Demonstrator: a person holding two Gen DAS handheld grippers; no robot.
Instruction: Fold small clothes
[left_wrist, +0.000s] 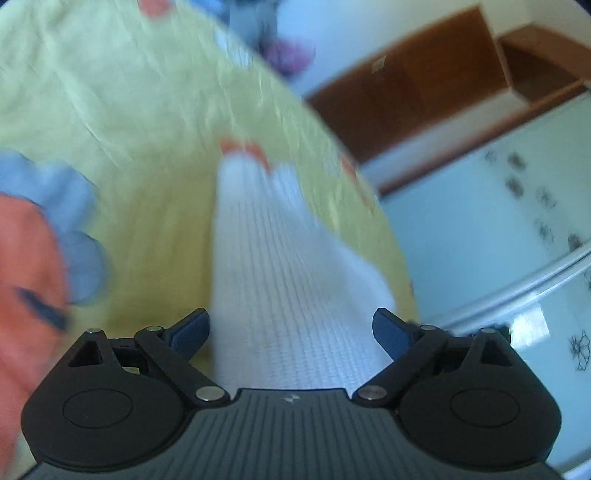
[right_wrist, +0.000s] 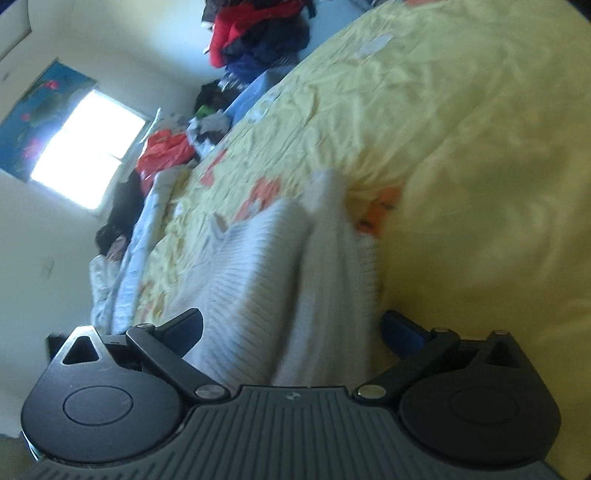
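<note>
Two hand-held grippers spread wide over one white garment

White ribbed knit garment (left_wrist: 280, 266) lies on the yellow bedspread (left_wrist: 110, 96), folded lengthwise; it shows between the spread fingers of the left hand-held gripper (left_wrist: 291, 332) and right hand-held gripper (right_wrist: 291, 328), neither pinching it. Both views are blurred.

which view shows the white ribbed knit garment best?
Left wrist: the white ribbed knit garment runs centrally and lengthwise, rib texture clear. Right wrist shows it blurred and bunched into folds on the yellow bedsheet.
</note>
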